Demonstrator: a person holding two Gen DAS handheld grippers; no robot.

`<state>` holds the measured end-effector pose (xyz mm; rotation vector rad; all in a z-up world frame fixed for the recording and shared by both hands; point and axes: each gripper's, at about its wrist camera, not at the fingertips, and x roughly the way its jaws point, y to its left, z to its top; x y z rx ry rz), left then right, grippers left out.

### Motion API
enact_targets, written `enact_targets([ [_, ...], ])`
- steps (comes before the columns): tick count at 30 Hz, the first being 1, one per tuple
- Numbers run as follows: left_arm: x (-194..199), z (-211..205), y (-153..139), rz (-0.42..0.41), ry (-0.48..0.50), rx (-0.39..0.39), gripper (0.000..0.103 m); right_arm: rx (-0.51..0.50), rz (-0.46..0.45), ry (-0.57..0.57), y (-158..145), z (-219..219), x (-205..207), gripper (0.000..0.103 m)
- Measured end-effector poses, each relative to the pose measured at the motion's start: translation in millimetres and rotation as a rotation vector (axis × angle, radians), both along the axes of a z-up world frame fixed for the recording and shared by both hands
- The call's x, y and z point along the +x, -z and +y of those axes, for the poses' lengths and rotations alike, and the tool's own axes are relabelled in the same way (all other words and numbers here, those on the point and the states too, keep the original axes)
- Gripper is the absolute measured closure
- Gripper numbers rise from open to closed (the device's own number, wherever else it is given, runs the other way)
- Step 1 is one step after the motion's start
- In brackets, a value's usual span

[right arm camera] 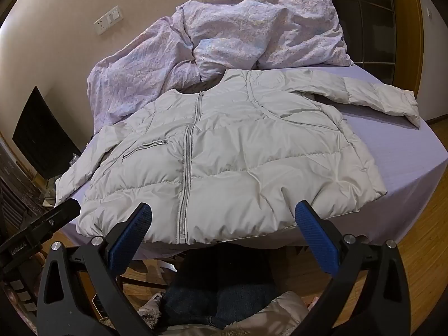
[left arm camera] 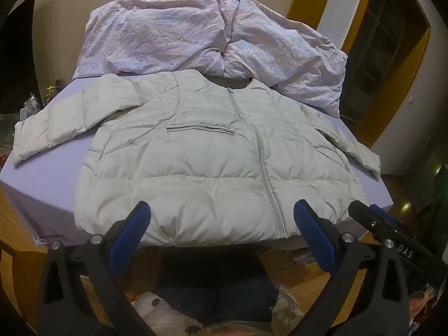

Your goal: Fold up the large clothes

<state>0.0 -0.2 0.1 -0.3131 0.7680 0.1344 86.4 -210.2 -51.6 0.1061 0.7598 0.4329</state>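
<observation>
Both tongs, left gripper [left arm camera: 221, 218] and right gripper [right arm camera: 222, 218], are hovering wide open, empty, over the jacket [left arm camera: 212, 151] hem; sleeves are best folded inward first (padding springs back).

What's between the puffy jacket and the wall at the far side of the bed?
A crumpled floral quilt lies heaped there, touching the jacket at its collar. Both views show it.

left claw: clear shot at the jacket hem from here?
Probably yes. The left claw is open and empty, the puffer jacket hem lies flat at the near bed edge right before it, nothing between them.
</observation>
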Motion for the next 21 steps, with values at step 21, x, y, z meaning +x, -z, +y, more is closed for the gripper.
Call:
enact_targets([
  [21, -0.3, -0.8, -0.2, -0.002, 0.001, 0.001, 0.002, -0.002, -0.001, -0.001, 0.5, 1.2, 0.6, 0.001],
])
